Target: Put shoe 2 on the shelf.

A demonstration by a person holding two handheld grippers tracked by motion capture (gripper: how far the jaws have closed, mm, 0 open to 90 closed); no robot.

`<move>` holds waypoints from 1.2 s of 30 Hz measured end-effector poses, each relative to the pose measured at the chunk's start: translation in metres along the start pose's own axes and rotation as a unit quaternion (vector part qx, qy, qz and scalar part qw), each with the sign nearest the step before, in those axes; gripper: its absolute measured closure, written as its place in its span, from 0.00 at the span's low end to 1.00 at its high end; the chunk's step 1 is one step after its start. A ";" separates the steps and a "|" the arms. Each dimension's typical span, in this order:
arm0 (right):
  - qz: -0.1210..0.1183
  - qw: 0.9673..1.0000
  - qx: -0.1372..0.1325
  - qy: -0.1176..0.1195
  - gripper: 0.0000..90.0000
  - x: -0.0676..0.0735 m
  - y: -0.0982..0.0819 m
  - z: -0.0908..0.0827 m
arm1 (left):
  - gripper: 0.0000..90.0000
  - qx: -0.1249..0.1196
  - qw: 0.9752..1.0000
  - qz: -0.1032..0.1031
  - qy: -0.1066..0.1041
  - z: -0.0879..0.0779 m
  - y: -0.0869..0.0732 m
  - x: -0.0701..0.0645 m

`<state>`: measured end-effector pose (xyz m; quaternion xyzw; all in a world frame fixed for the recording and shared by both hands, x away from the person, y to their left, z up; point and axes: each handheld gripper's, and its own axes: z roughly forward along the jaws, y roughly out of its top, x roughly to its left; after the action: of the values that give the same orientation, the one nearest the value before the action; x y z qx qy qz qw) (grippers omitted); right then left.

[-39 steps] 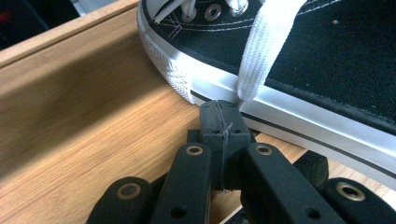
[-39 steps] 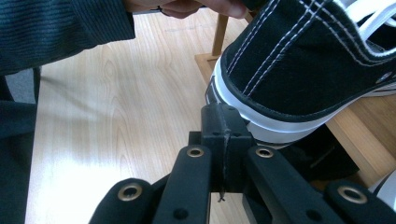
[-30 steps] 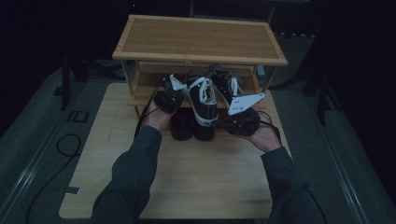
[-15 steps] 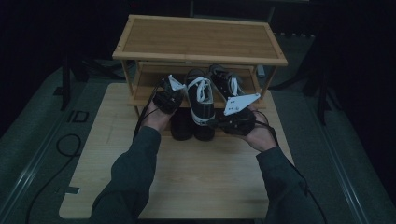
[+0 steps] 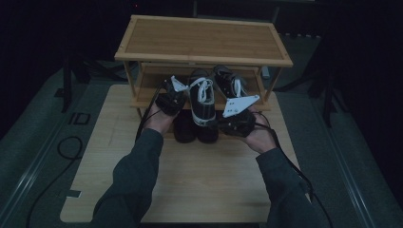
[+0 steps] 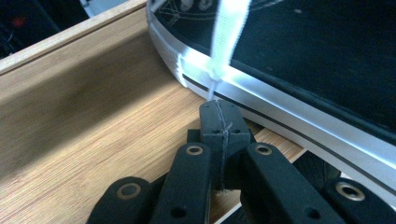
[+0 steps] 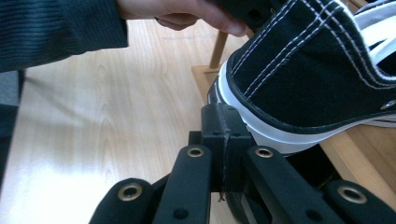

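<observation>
In the high view, a black sneaker (image 5: 201,102) with white laces sat at centre frame, its toe pointing toward the bottom, at the front edge of the lower shelf (image 5: 147,97) of a small wooden rack. The left tool (image 5: 170,99) lay just left of it and the right tool (image 5: 236,118) just right, each in a hand above the pale tabletop (image 5: 199,175). In the left gripper view, the left tool's jaws were pressed fully together with nothing between them, the tips just beneath the sneaker's white sole band (image 6: 280,112) and a hanging lace (image 6: 226,32). In the right gripper view, the right tool's jaws were likewise closed tight and empty, their tips against the white sole.
</observation>
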<state>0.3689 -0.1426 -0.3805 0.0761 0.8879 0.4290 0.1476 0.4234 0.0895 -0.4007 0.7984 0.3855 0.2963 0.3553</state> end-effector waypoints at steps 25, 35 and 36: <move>0.030 0.997 -0.011 -0.074 1.00 -0.015 0.001 0.014 | 1.00 -0.003 1.000 -0.007 0.001 0.000 -0.001 0.000; 0.035 0.997 -0.007 -0.067 1.00 -0.012 0.001 0.022 | 1.00 0.003 1.000 0.010 0.001 -0.002 0.000 0.002; 0.034 0.997 -0.007 -0.068 1.00 -0.012 0.001 0.022 | 1.00 0.003 1.000 0.011 0.002 -0.002 0.000 0.002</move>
<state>0.3874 -0.1288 -0.3908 0.1344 0.8697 0.4339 0.1930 0.4227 0.0918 -0.3996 0.8032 0.3781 0.3006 0.3485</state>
